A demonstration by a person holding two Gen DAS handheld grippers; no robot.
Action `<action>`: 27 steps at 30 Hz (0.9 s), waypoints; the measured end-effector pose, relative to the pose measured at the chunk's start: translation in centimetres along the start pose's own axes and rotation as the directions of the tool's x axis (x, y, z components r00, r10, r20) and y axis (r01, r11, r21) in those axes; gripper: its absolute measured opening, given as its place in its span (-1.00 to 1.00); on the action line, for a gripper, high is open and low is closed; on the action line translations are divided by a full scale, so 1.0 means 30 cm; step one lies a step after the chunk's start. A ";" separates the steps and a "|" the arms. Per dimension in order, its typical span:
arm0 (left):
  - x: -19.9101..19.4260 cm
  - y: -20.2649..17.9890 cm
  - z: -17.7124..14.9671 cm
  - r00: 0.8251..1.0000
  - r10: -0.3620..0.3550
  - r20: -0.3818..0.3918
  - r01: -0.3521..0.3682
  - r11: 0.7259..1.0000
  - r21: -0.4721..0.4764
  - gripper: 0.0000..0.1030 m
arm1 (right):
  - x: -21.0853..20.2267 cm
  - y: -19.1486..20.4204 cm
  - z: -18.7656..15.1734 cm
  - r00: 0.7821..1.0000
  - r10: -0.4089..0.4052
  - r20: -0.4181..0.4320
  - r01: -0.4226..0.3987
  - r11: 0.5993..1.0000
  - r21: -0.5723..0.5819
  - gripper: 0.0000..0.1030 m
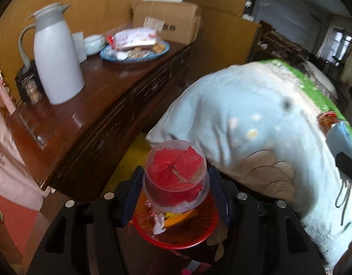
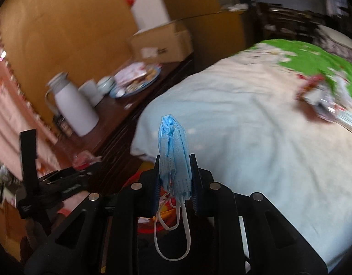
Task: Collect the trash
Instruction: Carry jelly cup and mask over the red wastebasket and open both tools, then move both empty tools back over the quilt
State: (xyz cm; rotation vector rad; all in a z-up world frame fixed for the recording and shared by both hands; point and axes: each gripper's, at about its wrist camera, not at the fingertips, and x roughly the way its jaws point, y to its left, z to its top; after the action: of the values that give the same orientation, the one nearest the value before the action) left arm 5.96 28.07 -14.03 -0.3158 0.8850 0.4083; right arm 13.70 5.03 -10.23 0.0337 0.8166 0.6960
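My left gripper point(image 1: 176, 181) is shut on a clear plastic cup point(image 1: 176, 176) stuffed with red wrappers, held above a red trash basket point(image 1: 176, 231) that has wrappers in it. My right gripper point(image 2: 174, 171) is shut on a crumpled blue face mask point(image 2: 173, 151); its white ear loops hang down between the fingers. The red basket shows dimly below it in the right wrist view point(image 2: 153, 226). More wrappers point(image 2: 317, 98) lie on the bed at the far right. The left gripper's body point(image 2: 38, 183) shows at the left of the right wrist view.
A dark wooden cabinet point(image 1: 88, 105) stands left of the bed point(image 1: 256, 123), carrying a white thermos jug point(image 1: 56, 59), a blue plate of snacks point(image 1: 134, 50) and a cardboard box point(image 1: 169, 23). The bed has a pale blue and green cover.
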 end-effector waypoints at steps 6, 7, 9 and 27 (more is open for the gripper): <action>0.080 0.085 0.000 0.994 0.017 -0.105 -0.026 0.996 -0.086 0.61 | 0.076 0.055 0.018 0.998 0.039 -0.049 -0.040 0.999 -0.021 -0.54; 0.078 0.098 0.000 0.994 0.015 -0.106 -0.026 0.994 -0.105 0.64 | 0.090 0.057 0.016 0.997 0.043 -0.060 -0.044 0.999 -0.019 -0.54; 0.063 0.135 0.001 0.995 0.045 -0.088 -0.059 0.986 -0.157 0.69 | 0.111 0.061 0.010 0.995 0.053 -0.083 -0.055 0.998 -0.016 -0.54; 0.046 0.235 0.010 0.986 0.143 -0.082 -0.161 0.943 -0.290 0.76 | 0.264 0.201 0.001 0.959 0.183 -0.218 -0.202 0.977 -0.069 0.07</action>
State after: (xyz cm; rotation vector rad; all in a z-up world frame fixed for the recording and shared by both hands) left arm 3.62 34.69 -15.64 -0.5398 0.9106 0.6806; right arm 14.13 14.36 -13.69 -0.0444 0.9930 0.9323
